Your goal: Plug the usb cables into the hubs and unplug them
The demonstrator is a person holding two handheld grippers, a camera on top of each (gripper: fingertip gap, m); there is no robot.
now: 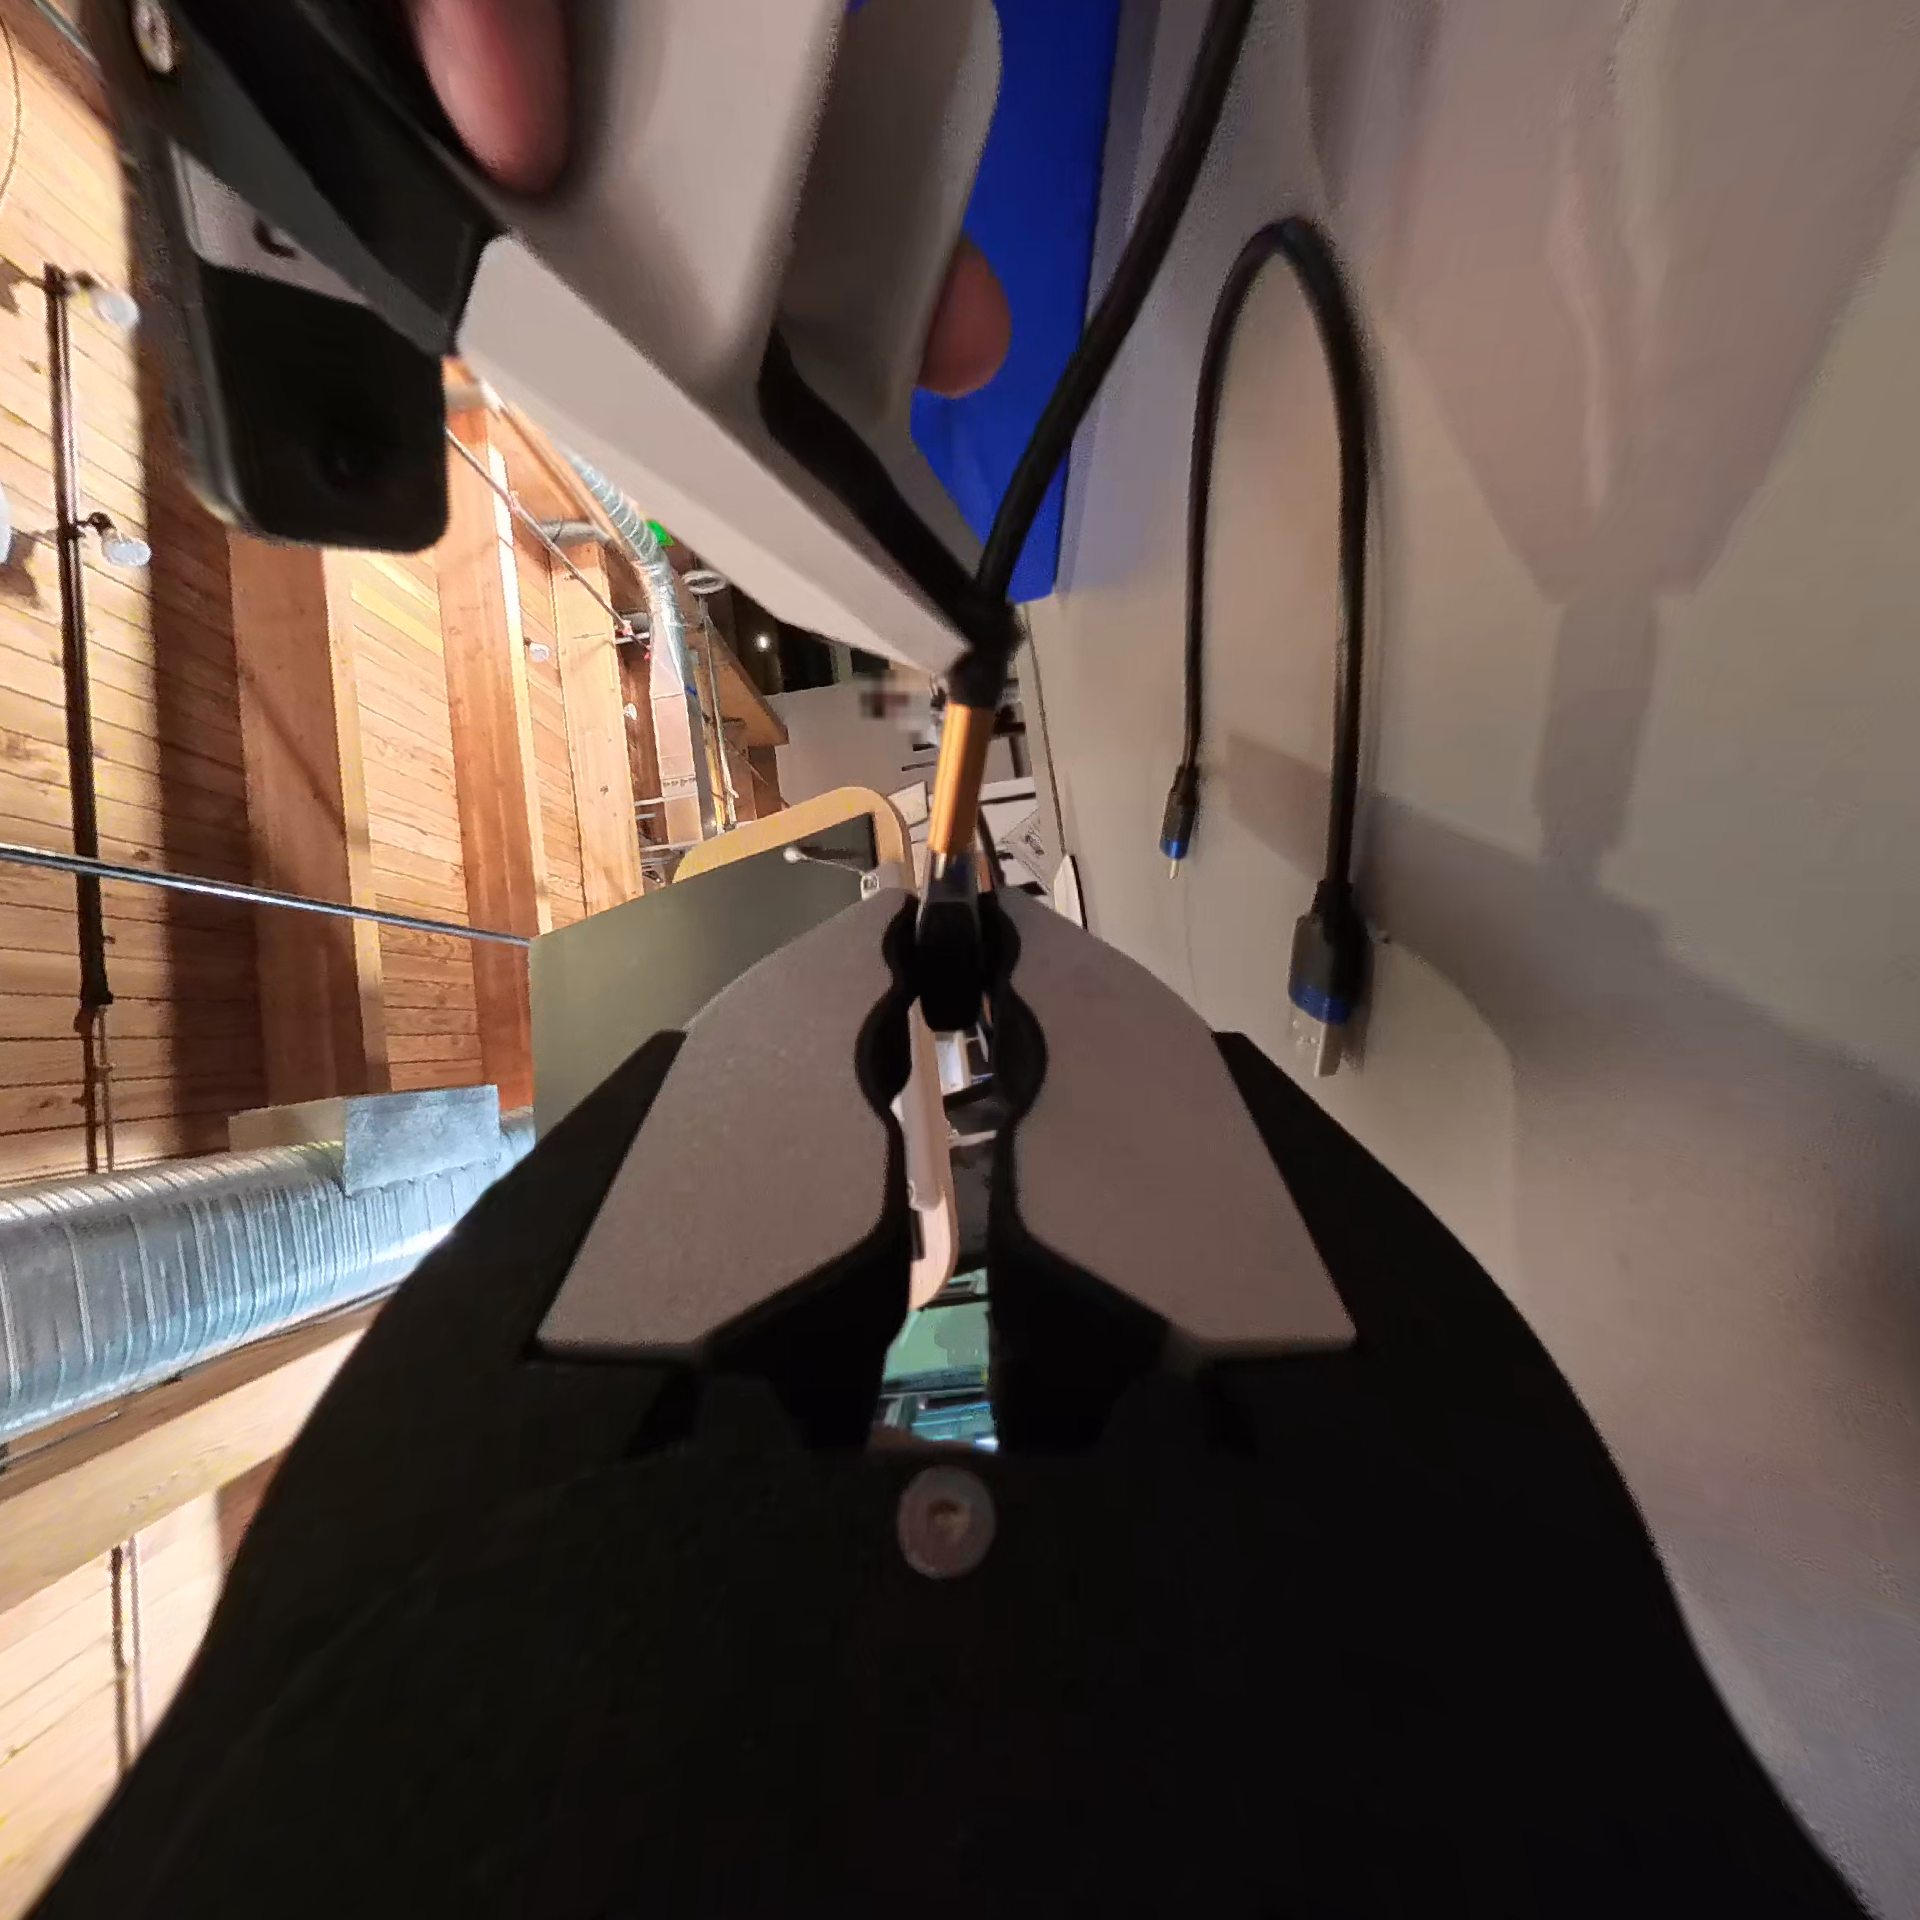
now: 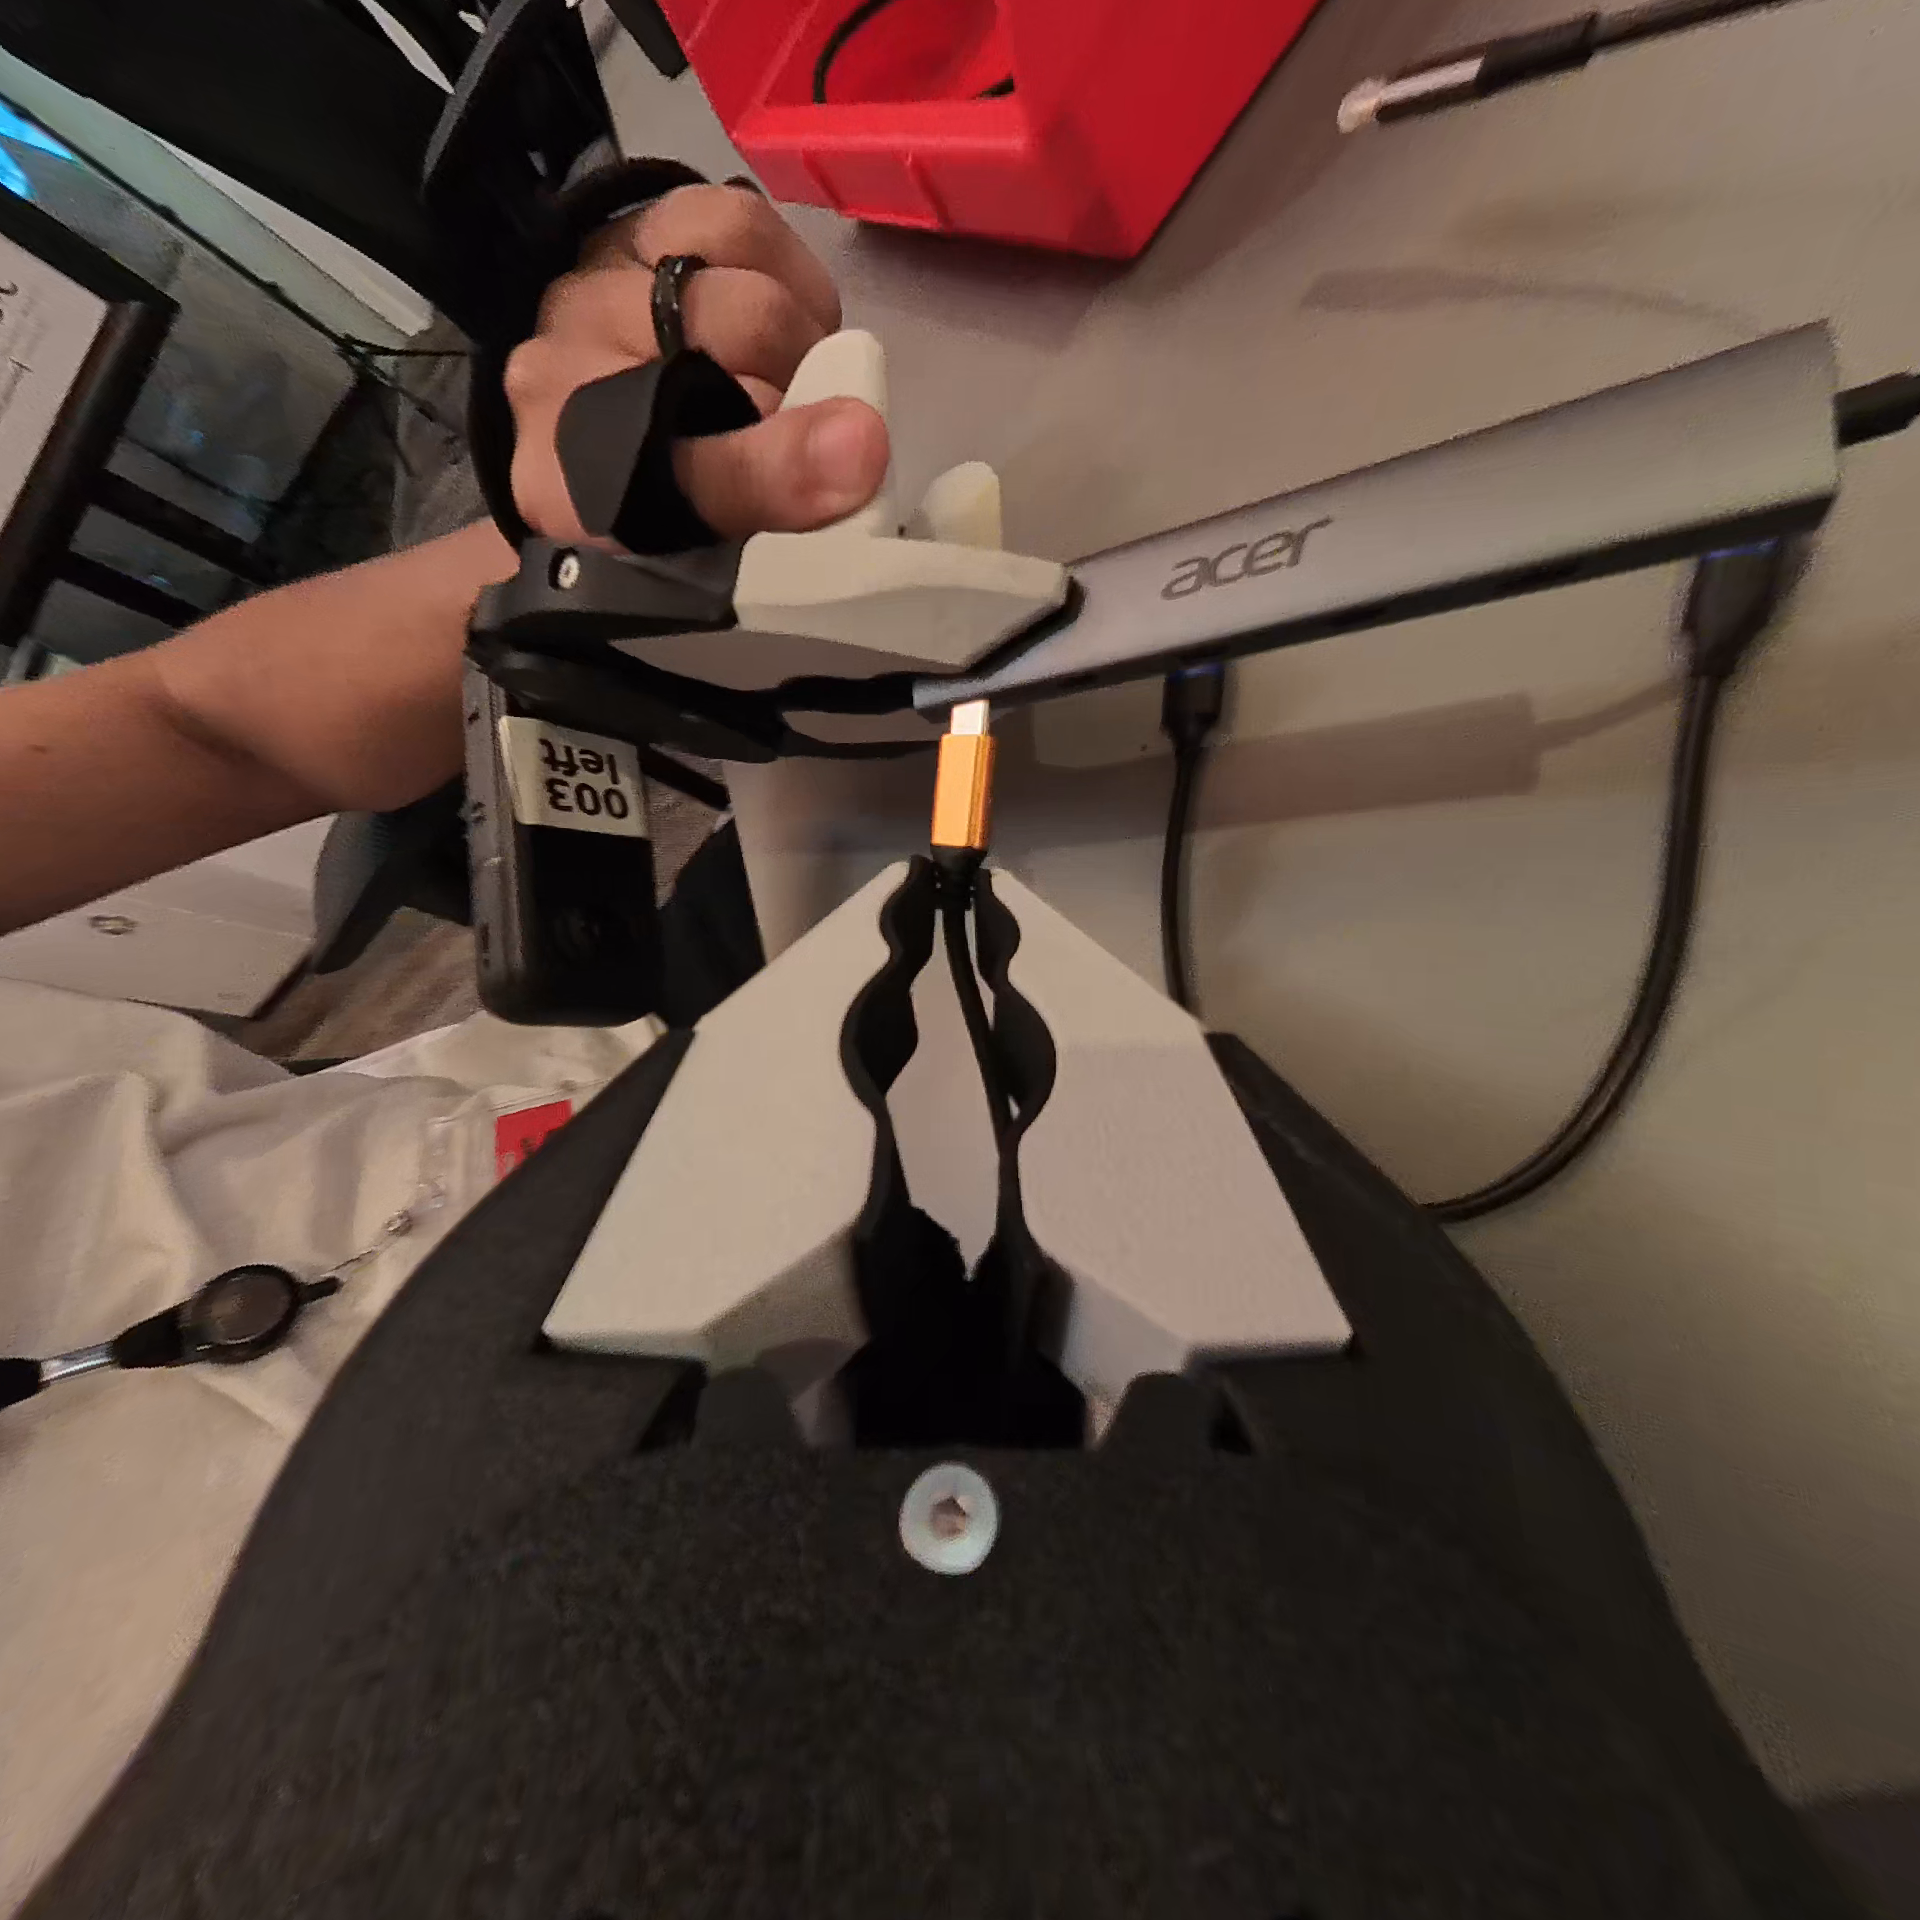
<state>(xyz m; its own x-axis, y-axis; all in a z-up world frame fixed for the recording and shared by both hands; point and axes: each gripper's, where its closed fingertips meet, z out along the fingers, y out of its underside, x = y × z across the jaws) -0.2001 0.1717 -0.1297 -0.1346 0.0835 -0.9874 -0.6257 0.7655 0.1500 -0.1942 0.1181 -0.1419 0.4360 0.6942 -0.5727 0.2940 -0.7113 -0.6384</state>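
Note:
My left gripper (image 2: 1003, 644) is shut on the left end of a grey USB hub (image 2: 1455, 530) and holds it above the table (image 2: 1455, 935). My right gripper (image 2: 951, 883) is shut on a black cable just behind its orange USB-C plug (image 2: 961, 790). The plug's silver tip meets the hub's side edge; I cannot tell how deep it sits. In the left wrist view my left gripper (image 1: 951, 904) clamps the hub's dark end (image 1: 945, 966). The orange plug (image 1: 956, 774) and the right gripper (image 1: 977, 649) are just beyond it.
A black cable (image 1: 1340, 520) with blue-collared plugs lies looped on the table (image 1: 1662, 623); in the right wrist view its ends (image 2: 1195, 696) are hidden behind the hub. A red box (image 2: 987, 114) stands at the back. A white cloth (image 2: 208, 1143) lies at the left. The gap from one gripper's tips to the other's is roughly 5 cm.

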